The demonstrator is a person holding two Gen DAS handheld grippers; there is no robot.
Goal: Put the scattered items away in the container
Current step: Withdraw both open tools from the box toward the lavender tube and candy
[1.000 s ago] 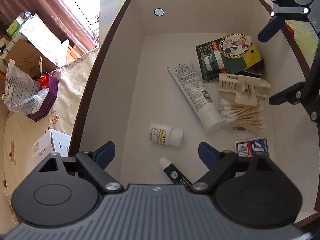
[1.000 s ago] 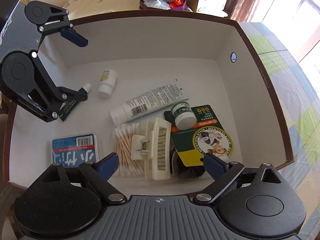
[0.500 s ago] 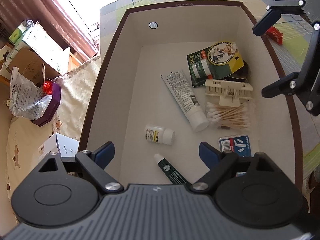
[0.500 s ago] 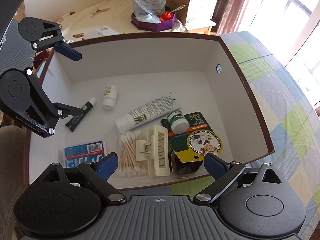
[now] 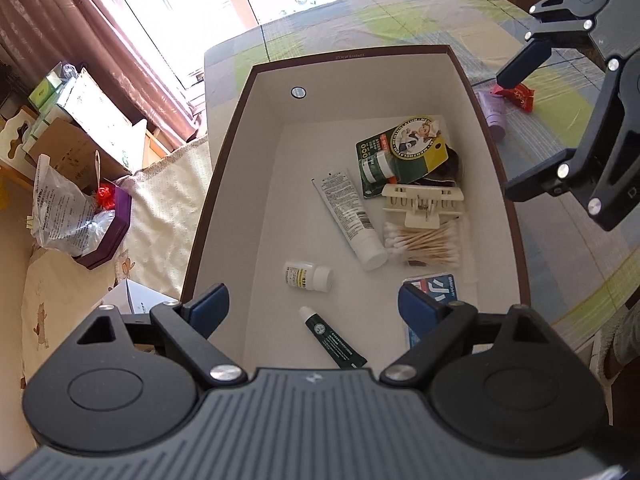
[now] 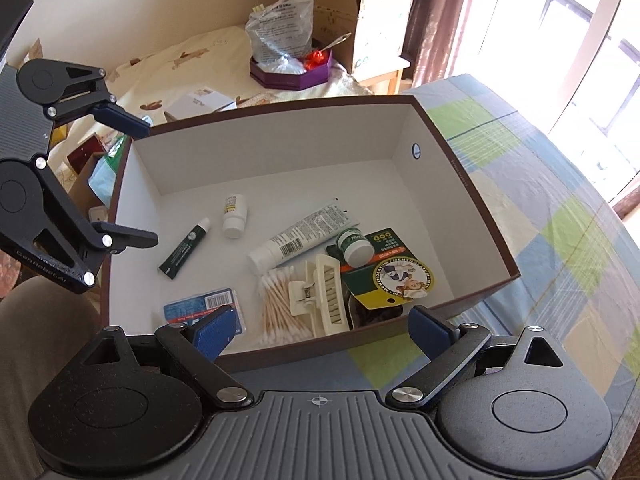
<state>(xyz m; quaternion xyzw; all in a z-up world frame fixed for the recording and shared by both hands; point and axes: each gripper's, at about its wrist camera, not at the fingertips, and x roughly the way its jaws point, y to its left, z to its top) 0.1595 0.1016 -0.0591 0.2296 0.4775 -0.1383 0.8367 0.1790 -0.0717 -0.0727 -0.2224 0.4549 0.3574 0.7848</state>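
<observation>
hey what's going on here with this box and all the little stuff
A person holds a gripper in each hand over a brown box on a checked tablecloth. The left gripper and right gripper are both open and empty. Cotton swabs, a hair clip and a white tube lie inside; a red wrapper and lilac tube remain outside.

Both wrist cameras look steeply down into the box (image 5: 224, 184) from close above — from adjacent sides. They share its floor, and each sees the other gripper.
</observation>
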